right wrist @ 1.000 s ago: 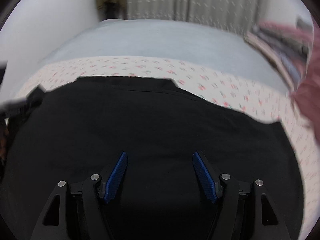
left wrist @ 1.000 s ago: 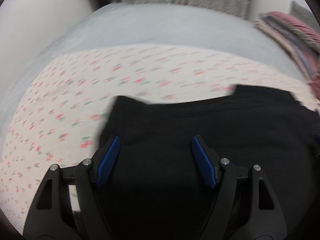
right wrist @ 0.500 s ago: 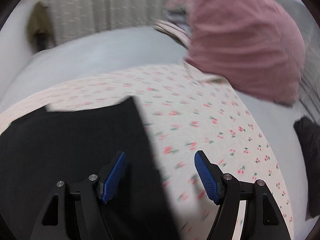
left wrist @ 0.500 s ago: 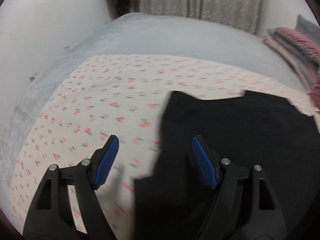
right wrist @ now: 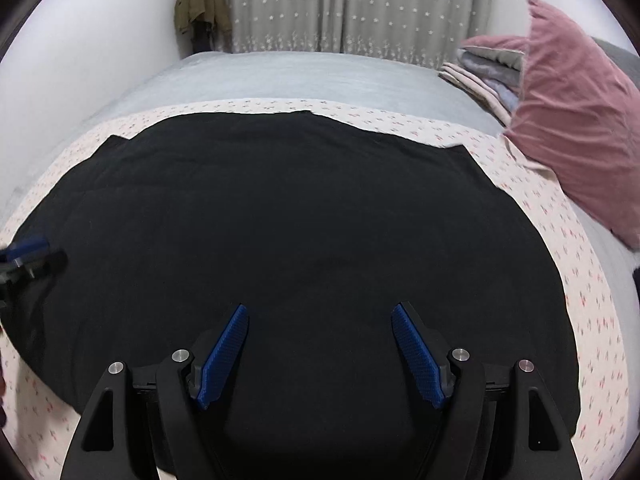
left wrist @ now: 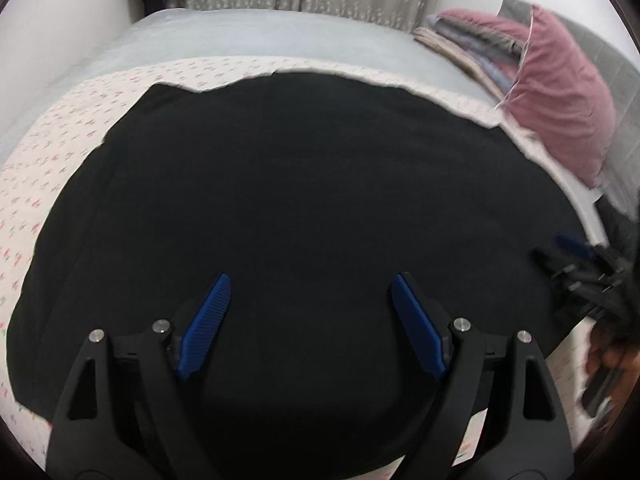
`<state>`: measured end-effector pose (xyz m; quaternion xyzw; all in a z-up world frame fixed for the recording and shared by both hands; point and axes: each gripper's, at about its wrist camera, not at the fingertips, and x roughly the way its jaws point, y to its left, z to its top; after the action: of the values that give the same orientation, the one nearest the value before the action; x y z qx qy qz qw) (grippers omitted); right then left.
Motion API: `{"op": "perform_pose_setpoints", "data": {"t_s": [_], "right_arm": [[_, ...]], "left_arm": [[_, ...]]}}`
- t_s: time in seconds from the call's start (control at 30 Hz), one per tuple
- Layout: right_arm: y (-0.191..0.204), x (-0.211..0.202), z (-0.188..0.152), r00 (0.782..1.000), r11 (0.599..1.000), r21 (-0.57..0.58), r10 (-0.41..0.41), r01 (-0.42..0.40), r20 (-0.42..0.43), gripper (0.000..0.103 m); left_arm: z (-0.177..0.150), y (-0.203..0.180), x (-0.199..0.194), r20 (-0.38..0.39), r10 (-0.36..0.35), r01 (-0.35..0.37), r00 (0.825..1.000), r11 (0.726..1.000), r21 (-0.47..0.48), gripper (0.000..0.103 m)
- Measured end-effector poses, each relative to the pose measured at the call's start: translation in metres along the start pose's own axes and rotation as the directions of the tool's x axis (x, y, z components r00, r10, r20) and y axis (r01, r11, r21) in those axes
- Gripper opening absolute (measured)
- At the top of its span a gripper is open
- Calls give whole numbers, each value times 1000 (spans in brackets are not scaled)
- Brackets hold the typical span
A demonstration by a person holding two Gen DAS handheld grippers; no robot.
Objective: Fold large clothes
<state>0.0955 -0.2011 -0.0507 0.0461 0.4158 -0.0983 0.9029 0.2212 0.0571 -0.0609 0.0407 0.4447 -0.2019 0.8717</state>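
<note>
Left wrist view puts the broad black garment (left wrist: pixel 312 208) straight under and ahead of your left gripper (left wrist: pixel 310 312), its long axis running side to side across the flower-printed bedspread (left wrist: pixel 52 148), with your right gripper (right wrist: pixel 320 340) over its other half. Both sets of jaws have just been opening and stand wide, holding nothing, with only cloth showing beneath them. It lies flat, smooth and dark, its far edge slightly ragged.
</note>
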Motion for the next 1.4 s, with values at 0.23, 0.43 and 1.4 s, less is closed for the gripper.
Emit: {"op": "perform_pose_setpoints", "data": {"t_s": [0.23,0.43,1.4], "right_arm": [[-64,-27,-34,996,984,154,-89,87,4,82],[-93,-48,-47,981,962,192,-191,194,-35,82],[-168,-69,-67,999,863,503,-25,42,-41,82]], "left_arm": [[-22,48,-25,-1,52,-52,999,985,-165,86],[-41,69,-66,56,42,-27,998,970,-241,86],[-88,145,-18,257,-289,382,922,582,-717,92]]}}
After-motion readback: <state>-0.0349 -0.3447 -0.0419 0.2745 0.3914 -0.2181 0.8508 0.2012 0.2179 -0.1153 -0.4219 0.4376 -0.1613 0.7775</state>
